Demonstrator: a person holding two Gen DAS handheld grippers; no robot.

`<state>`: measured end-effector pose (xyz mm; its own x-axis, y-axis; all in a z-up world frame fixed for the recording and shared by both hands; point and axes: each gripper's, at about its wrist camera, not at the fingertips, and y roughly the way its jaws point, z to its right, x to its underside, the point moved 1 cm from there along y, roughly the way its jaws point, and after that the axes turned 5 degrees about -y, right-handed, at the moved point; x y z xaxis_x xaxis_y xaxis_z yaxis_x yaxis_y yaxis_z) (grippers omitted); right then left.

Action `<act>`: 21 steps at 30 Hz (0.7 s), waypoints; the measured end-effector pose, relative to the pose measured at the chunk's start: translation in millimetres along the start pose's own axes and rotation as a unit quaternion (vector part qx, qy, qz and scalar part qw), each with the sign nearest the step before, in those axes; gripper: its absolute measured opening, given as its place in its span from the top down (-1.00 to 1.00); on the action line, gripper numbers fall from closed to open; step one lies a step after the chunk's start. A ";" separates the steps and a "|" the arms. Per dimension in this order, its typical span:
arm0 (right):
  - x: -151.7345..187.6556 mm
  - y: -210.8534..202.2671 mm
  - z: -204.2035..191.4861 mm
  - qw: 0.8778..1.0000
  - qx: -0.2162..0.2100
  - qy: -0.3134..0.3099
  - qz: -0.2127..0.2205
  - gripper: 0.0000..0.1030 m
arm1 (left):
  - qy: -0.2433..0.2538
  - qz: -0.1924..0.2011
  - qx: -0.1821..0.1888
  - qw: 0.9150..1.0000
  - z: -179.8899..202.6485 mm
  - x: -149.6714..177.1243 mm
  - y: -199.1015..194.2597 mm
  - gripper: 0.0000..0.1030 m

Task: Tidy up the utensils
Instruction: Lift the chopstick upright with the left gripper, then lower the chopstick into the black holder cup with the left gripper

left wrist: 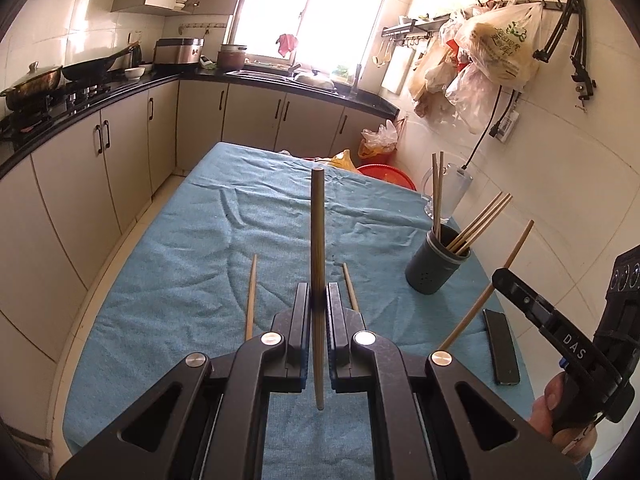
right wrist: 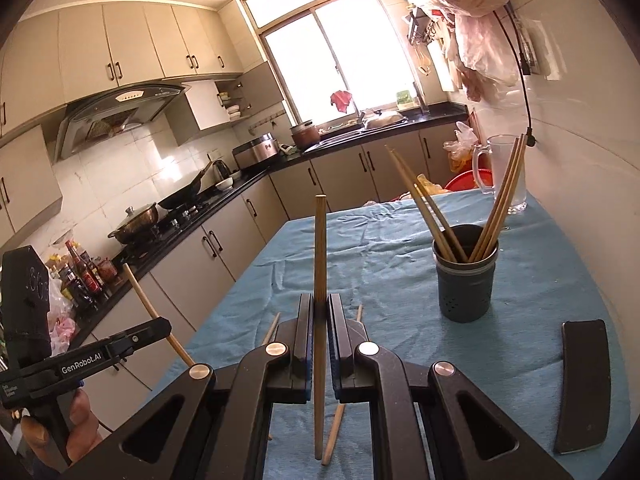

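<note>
Two grippers, one wooden chopstick clamped upright in each, over the blue-towelled table.

At the bottom centre of the left wrist view, the left gripper (left wrist: pixel 319 300) pinches its chopstick (left wrist: pixel 317 232); the right gripper (left wrist: pixel 500 276) at the right edge reads "DAS" and grips the other chopstick (left wrist: pixel 516 250). In the right wrist view, the left gripper's arm at lower left reads "GenRobot.AI". The grey holder (right wrist: pixel 466 288), right of centre, already has several chopsticks leaning in it. Two loose chopsticks (left wrist: pixel 251 296) lie on the towel (left wrist: pixel 180 240) just beyond the left gripper's fingers. A dark phone (right wrist: pixel 584 384) lies at the lower right. The hanging plastic bag (left wrist: pixel 504 40) bears printed characters too small to read.
</note>
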<state>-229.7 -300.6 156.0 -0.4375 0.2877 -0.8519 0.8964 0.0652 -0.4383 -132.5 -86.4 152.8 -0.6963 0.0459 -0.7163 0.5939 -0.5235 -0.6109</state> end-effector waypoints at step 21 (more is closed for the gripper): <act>2.1 -12.9 24.8 1.000 0.007 0.027 0.006 0.86 | 0.023 -0.006 -0.003 1.000 19.7 1.9 5.5 0.87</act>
<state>-243.9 -324.5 152.7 -0.4226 0.3396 -0.8403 0.9001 0.0489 -0.4330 -138.5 -106.0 154.8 -0.6845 0.0913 -0.7232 0.5875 -0.5182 -0.6215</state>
